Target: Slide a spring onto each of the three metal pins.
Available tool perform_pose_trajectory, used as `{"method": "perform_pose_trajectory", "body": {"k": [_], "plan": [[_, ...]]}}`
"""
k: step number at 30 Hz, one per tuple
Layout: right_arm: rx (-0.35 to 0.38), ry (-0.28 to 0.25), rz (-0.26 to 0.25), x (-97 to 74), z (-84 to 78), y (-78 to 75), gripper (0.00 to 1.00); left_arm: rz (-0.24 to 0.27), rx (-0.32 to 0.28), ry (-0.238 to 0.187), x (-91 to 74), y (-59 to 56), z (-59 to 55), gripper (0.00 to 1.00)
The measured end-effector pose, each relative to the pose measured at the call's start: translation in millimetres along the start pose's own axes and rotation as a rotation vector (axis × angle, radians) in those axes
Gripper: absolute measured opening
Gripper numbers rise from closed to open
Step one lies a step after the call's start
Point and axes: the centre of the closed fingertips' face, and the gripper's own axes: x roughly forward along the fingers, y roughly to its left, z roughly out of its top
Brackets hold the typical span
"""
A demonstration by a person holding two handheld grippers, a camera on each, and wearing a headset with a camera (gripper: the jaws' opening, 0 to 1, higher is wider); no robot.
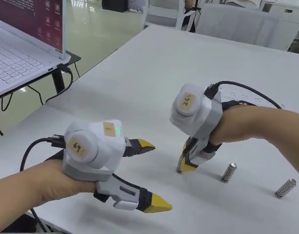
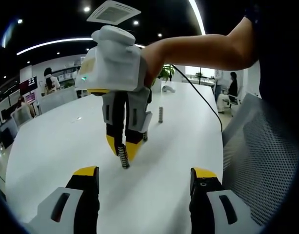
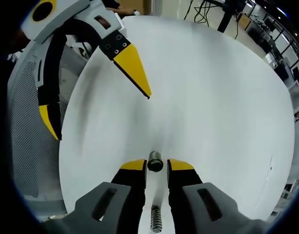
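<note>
Clamping upright spring [image 1: 180,165] in right gripper [image 1: 188,167] jaws, foot on bench [image 1: 139,87]; holding left gripper [image 1: 154,175] jaws apart, empty. Keep vertical, grip light, lower straight, no twisting.

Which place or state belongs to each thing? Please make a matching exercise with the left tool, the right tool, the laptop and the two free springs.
Things:
1. left tool
2. right tool
3. laptop
4. two free springs

Places or states:
A. shut on a spring, tips down near the white table
B. on the table, to the right of both tools
C. open, with nothing between its tips
D. on a dark stand beside the table, at the left

Right pairs: 1-C, 2-A, 3-D, 4-B.
</note>
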Motion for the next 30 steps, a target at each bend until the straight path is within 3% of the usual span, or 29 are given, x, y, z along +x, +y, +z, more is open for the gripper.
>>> {"method": "perform_pose_trajectory", "body": {"k": [20,30], "plan": [[0.046,-0.057,-0.063,-26.6,-11.1,2.5,0.19,-0.015,0.009,0.018,2.7,-4.6,-3.2,0.73],[0.091,-0.129,-0.095,-43.9,-11.4,14.3,0.19,-0.027,0.014,0.028,4.1,-8.5,-4.5,0.73]]}}
